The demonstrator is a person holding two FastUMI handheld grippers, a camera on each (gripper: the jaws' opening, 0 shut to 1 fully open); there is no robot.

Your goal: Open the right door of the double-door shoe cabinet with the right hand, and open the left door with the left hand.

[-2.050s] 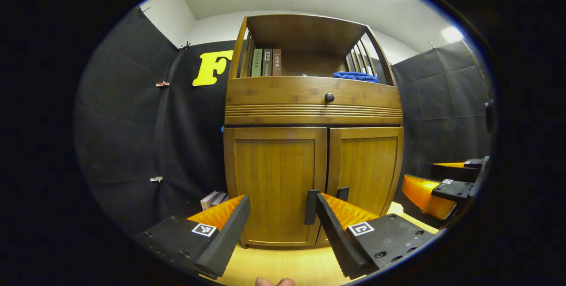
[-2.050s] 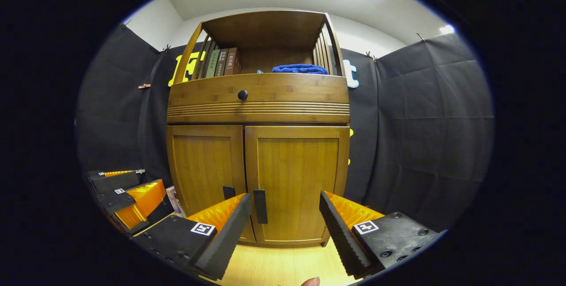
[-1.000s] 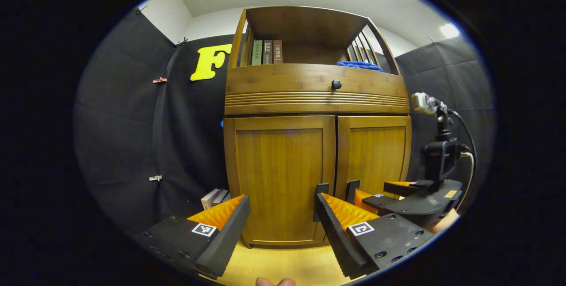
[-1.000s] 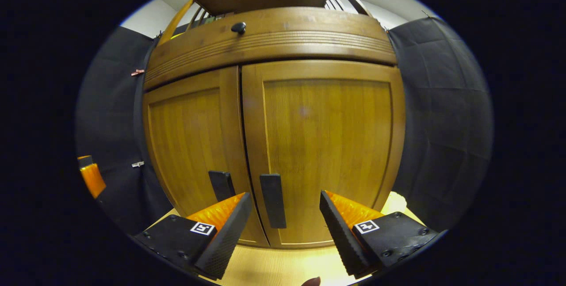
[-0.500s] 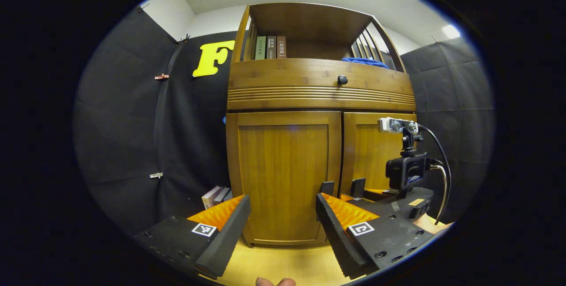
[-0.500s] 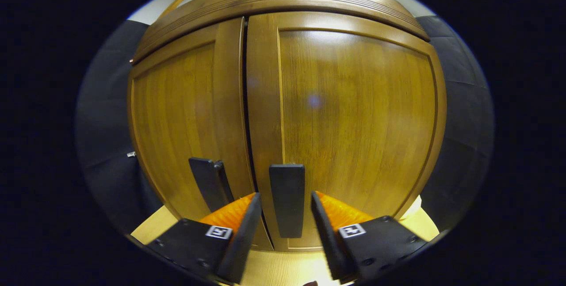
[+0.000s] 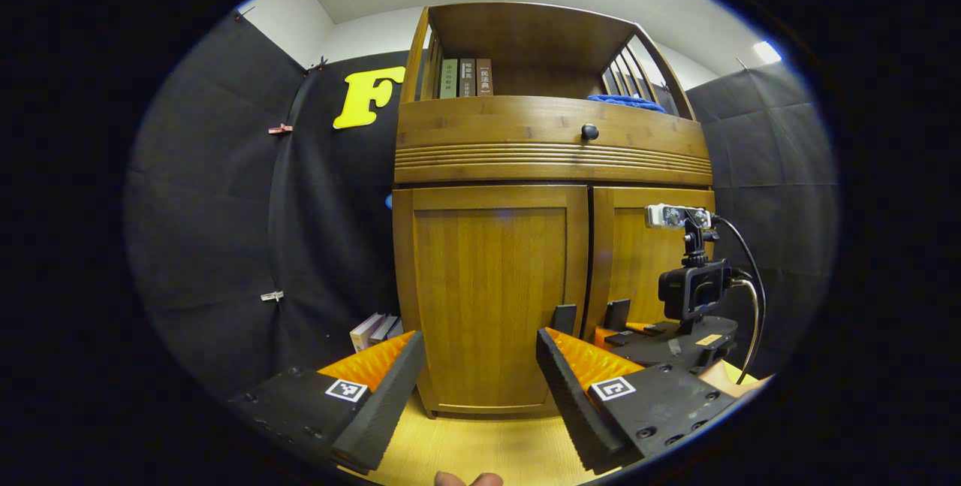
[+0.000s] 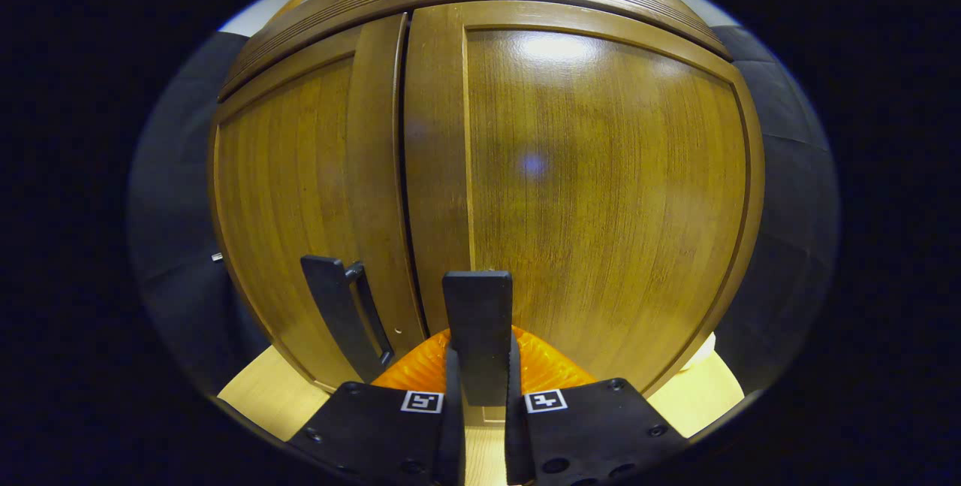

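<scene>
Three books are standing upright on the top shelf, a blue cloth is lying near its right end, and more books are lying on the floor.

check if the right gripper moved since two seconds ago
Yes. The right gripper has gone forward to the cabinet and closed on the right door handle, which looms far larger now.
</scene>
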